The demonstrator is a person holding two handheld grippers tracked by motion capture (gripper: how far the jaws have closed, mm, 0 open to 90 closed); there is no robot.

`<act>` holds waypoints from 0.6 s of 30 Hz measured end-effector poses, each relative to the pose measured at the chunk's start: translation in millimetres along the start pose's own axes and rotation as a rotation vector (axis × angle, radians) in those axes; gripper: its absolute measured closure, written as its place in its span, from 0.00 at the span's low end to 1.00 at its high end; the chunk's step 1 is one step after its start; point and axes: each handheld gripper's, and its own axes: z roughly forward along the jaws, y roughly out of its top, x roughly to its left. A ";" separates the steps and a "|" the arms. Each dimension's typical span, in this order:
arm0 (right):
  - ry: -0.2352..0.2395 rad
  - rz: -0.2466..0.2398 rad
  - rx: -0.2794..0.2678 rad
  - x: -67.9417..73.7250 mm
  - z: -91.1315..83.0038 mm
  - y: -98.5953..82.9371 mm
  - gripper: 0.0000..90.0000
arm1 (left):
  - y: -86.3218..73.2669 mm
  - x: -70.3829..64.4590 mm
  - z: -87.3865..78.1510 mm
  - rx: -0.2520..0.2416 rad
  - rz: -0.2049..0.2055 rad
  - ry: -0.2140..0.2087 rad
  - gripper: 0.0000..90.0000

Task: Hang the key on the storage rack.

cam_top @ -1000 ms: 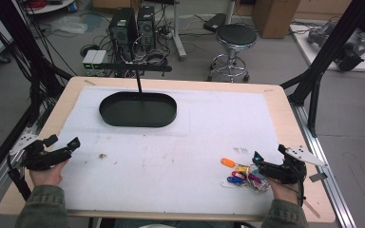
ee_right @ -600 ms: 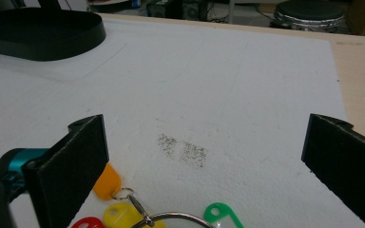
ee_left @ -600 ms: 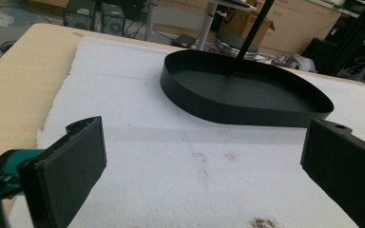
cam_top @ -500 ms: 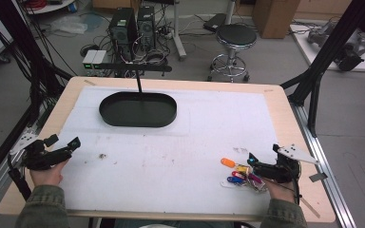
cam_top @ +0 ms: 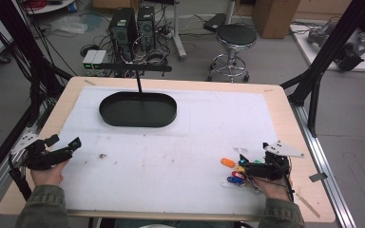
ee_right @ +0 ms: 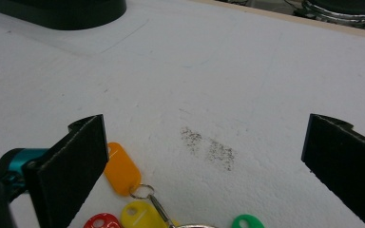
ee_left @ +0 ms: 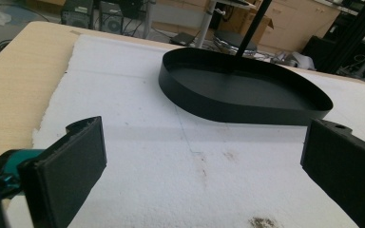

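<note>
A bunch of coloured plastic key tags (cam_top: 234, 171) on a ring lies on the white foam mat (cam_top: 180, 142) at the front right. My right gripper (cam_top: 245, 170) stands open right at the bunch. In the right gripper view its black jaws spread wide, and the orange tag (ee_right: 121, 168), yellow tag (ee_right: 140, 213), red tag (ee_right: 102, 222) and green tag (ee_right: 247, 222) lie low between them, none gripped. My left gripper (cam_top: 64, 142) is open and holds nothing at the mat's front left. It faces the empty black oval tray (ee_left: 242, 88).
The black oval tray (cam_top: 138, 109) sits at the back left of the mat, with a thin black post (cam_top: 138, 80) rising behind it. Dark smudges (ee_right: 209, 147) mark the foam. Bare wooden table edge (cam_top: 304, 142) rims the mat. A stool (cam_top: 236, 35) and computer towers (cam_top: 133, 23) stand beyond.
My right gripper has slid left, closer over the key tags. The left gripper and the tray have stayed where they were.
</note>
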 end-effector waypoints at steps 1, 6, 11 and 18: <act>0.003 -0.010 0.005 0.8 1.7 0.8 0.01 | 0.0 -0.1 0.0 0.000 0.000 0.000 0.02; 0.023 -0.045 0.049 6.0 8.9 4.1 0.01 | 0.0 0.4 0.2 -0.001 0.001 -0.001 0.02; 0.056 -0.065 0.088 12.5 17.3 9.7 0.01 | 0.0 0.5 0.2 0.000 0.001 -0.001 0.02; 0.089 -0.095 0.148 17.7 28.3 10.5 0.01 | -0.3 -0.1 0.9 0.000 0.004 0.002 0.02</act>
